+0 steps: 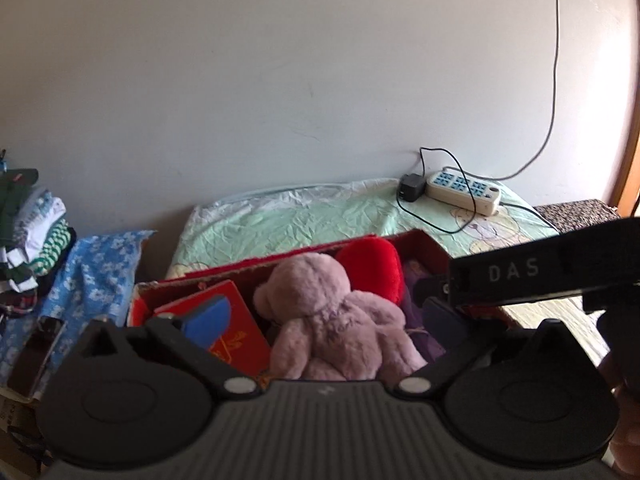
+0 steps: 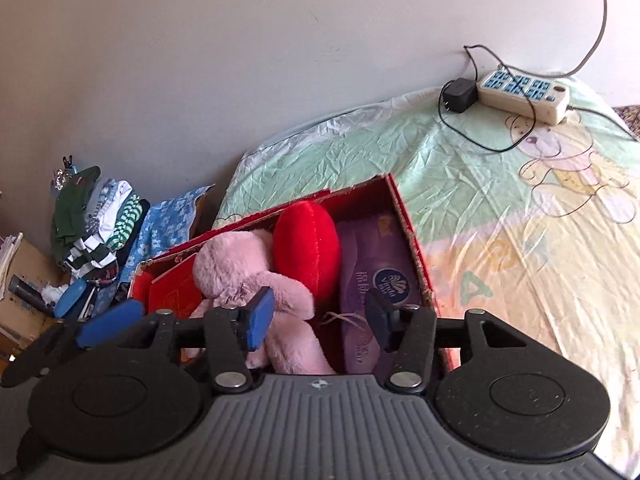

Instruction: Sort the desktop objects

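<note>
While both grippers, left (image 1: 326, 326) & right (image 2: 320, 316), hung w/ fingers apart, the red cardboard box (image 2: 404, 208) holding a pink plush bear (image 2: 256, 276) sat between them on a crumpled pastel bedsheet (image 2: 500, 216); grey wall (image 1: 280, 80) beyond.

A red box (image 2: 404, 216) sits in the middle of the frame. Inside lie a pink teddy bear (image 2: 256, 280), a red heart pillow (image 2: 308, 240), a purple tissue pack (image 2: 380, 276) and a red booklet (image 1: 236, 328).

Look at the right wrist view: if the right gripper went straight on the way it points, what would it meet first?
Probably the fluffy pink plush toy lying in the red cardboard box; the right gripper, jaws open, points over it, though depth is unclear.
</note>
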